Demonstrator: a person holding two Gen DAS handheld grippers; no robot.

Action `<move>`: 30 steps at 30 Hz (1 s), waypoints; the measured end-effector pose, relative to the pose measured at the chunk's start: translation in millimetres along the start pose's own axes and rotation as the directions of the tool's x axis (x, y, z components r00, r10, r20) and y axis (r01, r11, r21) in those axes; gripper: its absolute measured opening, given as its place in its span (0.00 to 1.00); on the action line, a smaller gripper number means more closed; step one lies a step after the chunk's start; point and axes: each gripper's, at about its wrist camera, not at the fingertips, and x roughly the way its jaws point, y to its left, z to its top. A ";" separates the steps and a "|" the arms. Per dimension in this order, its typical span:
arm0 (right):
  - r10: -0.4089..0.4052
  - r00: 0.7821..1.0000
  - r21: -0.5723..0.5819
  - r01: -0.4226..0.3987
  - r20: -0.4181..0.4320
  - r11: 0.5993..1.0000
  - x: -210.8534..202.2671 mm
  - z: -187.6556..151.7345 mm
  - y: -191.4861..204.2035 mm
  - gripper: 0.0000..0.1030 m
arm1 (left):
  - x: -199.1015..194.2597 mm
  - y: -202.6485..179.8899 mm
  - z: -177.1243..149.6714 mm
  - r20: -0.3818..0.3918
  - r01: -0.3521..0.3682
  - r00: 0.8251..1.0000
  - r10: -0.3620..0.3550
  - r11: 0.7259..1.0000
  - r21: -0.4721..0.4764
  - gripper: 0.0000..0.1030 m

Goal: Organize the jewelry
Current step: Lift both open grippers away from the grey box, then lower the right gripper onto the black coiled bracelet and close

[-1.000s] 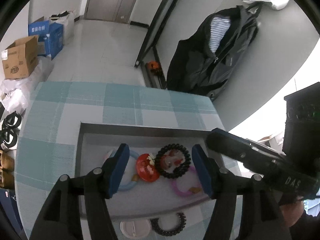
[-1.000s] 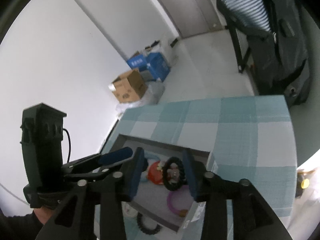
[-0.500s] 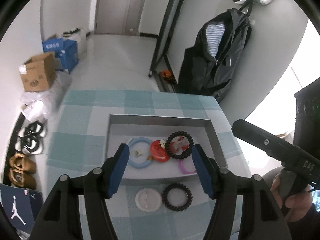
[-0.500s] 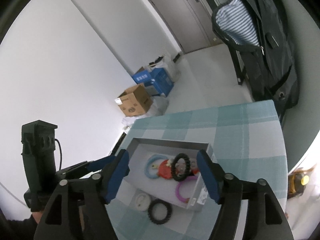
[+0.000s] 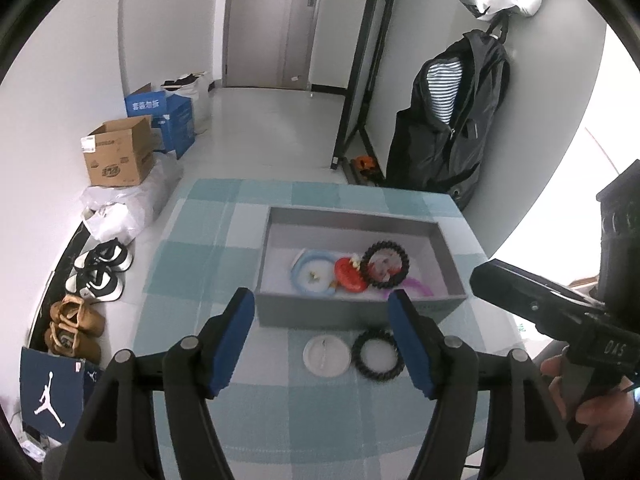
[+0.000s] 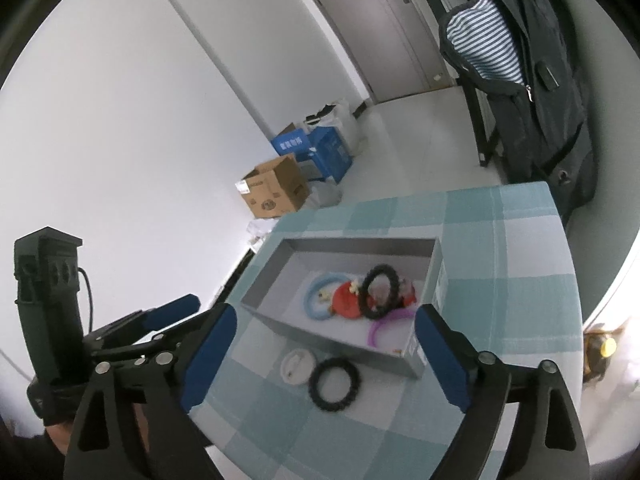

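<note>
A grey box (image 5: 276,312) (image 6: 264,296) sits on the checked tablecloth and holds a light blue ring (image 5: 298,276) (image 6: 310,300), a red piece (image 5: 348,278) (image 6: 346,302), a black beaded bracelet (image 5: 403,258) (image 6: 394,280) and a purple ring (image 5: 420,284) (image 6: 376,332). In front of the box lie a white round disc (image 5: 326,356) (image 6: 296,366) and a second black bracelet (image 5: 376,356) (image 6: 334,384). My left gripper (image 5: 322,330) hovers above those two with its jaws opening and nothing between them. My right gripper (image 6: 324,346) is drawn back from the box, its jaws opening wide and empty.
The table (image 5: 192,248) ends close to the box on the right. On the floor to the left are shoes (image 5: 100,272), cardboard and blue boxes (image 5: 120,156) and plastic bags. A dark jacket (image 5: 448,128) hangs on a rack beyond the table.
Both grippers have drawn back from the box toward the table's near side. The right gripper has opened and let go of the black beaded bracelet, which now lies in the box.
</note>
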 end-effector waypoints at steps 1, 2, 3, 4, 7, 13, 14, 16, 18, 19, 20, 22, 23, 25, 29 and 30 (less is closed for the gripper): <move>-0.005 1.000 -0.006 0.005 -0.004 1.000 -0.2 -2.9 1.4 0.91 | -0.5 0.7 -3.2 0.001 -0.009 1.000 0.009 1.000 -0.004 0.66; -0.012 1.000 -0.012 0.012 -0.009 1.000 -0.6 -6.4 2.7 0.92 | -1.0 2.6 -6.9 0.002 -0.016 1.000 0.016 1.000 -0.008 0.66; -0.017 1.000 -0.014 0.016 -0.013 1.000 -1.0 -9.1 3.7 0.92 | -1.7 4.2 -10.9 -0.002 -0.017 1.000 0.017 1.000 -0.016 0.66; -0.021 1.000 -0.016 0.021 -0.020 1.000 -1.3 -12.6 4.8 0.92 | -1.5 5.8 -13.4 -0.007 -0.015 1.000 0.014 1.000 -0.026 0.66; -0.032 0.999 -0.017 0.031 -0.032 0.999 -1.5 -20.3 7.1 0.94 | -0.2 8.7 -22.7 -0.012 -0.024 1.000 0.024 0.999 -0.046 0.66; -0.070 0.995 -0.058 0.066 -0.075 0.996 6.0 -34.0 16.0 0.95 | 11.9 19.6 -39.9 -0.059 -0.025 0.998 0.020 0.995 -0.097 0.67; -0.074 0.994 -0.063 0.068 -0.082 0.996 7.9 -36.5 17.1 0.95 | 13.8 20.8 -42.4 -0.064 -0.034 0.998 0.028 0.995 -0.094 0.67; -0.078 0.992 -0.070 0.071 -0.102 0.995 12.3 -40.3 19.0 0.95 | 18.0 25.7 -47.0 -0.082 -0.026 0.996 0.018 0.994 -0.106 0.67; -0.087 0.988 -0.087 0.076 -0.124 0.993 17.8 -44.0 22.3 0.95 | 22.6 29.4 -48.6 -0.100 -0.021 0.995 0.009 0.993 -0.113 0.67; -0.102 0.986 -0.107 0.088 -0.134 0.990 21.5 -46.2 24.7 0.95 | 24.1 30.2 -49.2 -0.103 -0.027 0.995 0.016 0.993 -0.111 0.67; -0.112 0.984 -0.122 0.095 -0.141 0.988 24.4 -48.0 27.4 0.95 | 25.1 31.6 -49.4 -0.103 -0.035 0.994 0.023 0.993 -0.110 0.67; -0.125 0.980 -0.145 0.103 -0.156 0.984 31.1 -51.6 29.7 0.95 | 26.5 33.2 -49.8 -0.108 -0.029 0.994 0.016 0.992 -0.121 0.67; -0.135 0.976 -0.155 0.109 -0.168 0.982 36.0 -53.6 30.2 0.95 | 26.8 33.8 -50.2 -0.109 -0.026 0.994 0.012 0.992 -0.127 0.67; -0.153 0.971 -0.166 0.123 -0.184 0.978 43.2 -56.6 30.0 0.95 | 27.9 32.3 -51.9 -0.115 -0.029 0.993 0.014 0.992 -0.124 0.67; -0.187 0.963 -0.170 0.155 -0.192 0.973 55.8 -58.4 26.6 0.94 | 27.1 30.0 -52.5 -0.105 -0.054 0.994 0.042 0.992 -0.115 0.67; -0.186 0.963 -0.175 0.153 -0.194 0.973 58.0 -58.6 26.8 0.94 | 27.1 30.7 -52.9 -0.106 -0.057 0.993 0.044 0.992 -0.114 0.67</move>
